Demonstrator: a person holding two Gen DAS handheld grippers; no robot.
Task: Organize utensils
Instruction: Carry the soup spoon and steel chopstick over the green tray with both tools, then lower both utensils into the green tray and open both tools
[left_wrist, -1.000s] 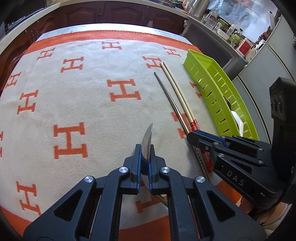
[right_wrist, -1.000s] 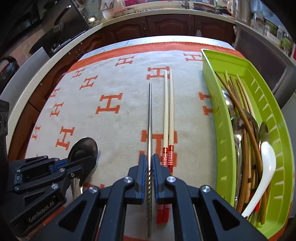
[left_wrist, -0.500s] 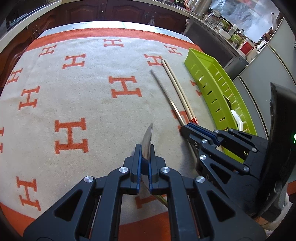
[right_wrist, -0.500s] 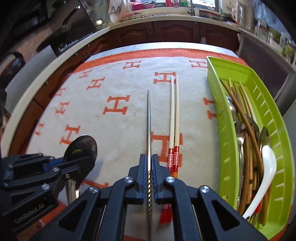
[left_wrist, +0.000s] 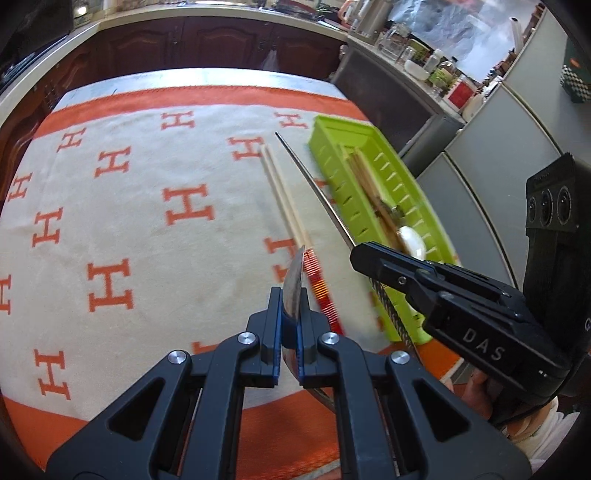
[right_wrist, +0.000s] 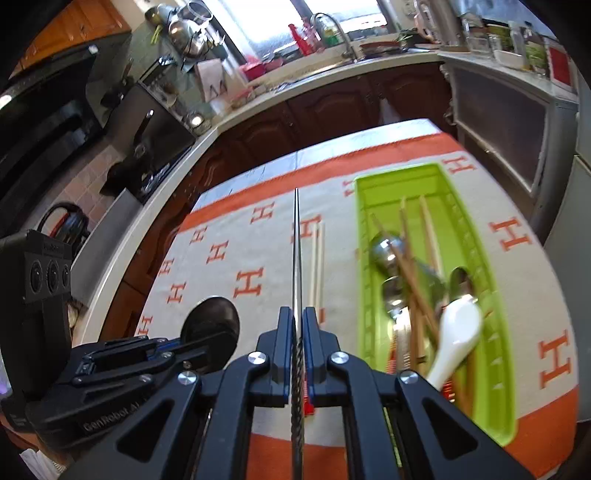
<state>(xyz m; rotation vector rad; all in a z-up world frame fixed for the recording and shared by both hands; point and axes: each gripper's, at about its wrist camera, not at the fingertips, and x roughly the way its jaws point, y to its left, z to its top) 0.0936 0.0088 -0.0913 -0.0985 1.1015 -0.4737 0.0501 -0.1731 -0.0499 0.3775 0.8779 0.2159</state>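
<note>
The left gripper (left_wrist: 291, 314) was seen clamped on a metal spoon (left_wrist: 294, 284), bowl held edge-on between the pads and sticking up past the fingertips; in the right wrist view the same spoon's bowl (right_wrist: 211, 317) showed round and dark above the left gripper's fingers (right_wrist: 177, 354). The right gripper (right_wrist: 297, 332) was closed tight on a metal chopstick (right_wrist: 296, 258), twisted grip section inside the pads, the thin shaft pointing straight ahead over the cloth. Both utensils were held clear of the table. The chopstick (left_wrist: 314, 184) was also seen from the left wrist, running from the right gripper (left_wrist: 373, 258) toward the near-left wall of the green tray (left_wrist: 332, 162). A pair of wooden chopsticks (left_wrist: 284, 203) with red-banded ends was left lying on the beige and orange H-patterned cloth (left_wrist: 147, 240), parallel, just beside the held metal one and to the left of the tray. The green slotted tray (right_wrist: 495, 295) was placed on the right side of the cloth, already filled: a white ceramic spoon (right_wrist: 454, 336), several metal spoons (right_wrist: 388, 251) and brown wooden chopsticks (right_wrist: 410, 266) were piled lengthwise in it. Motion blur was noted on the tray and contents. Kitchen counters and dark cabinets were seen behind the table. Part of a hand (left_wrist: 476, 391) was visible under the right gripper's body.
</note>
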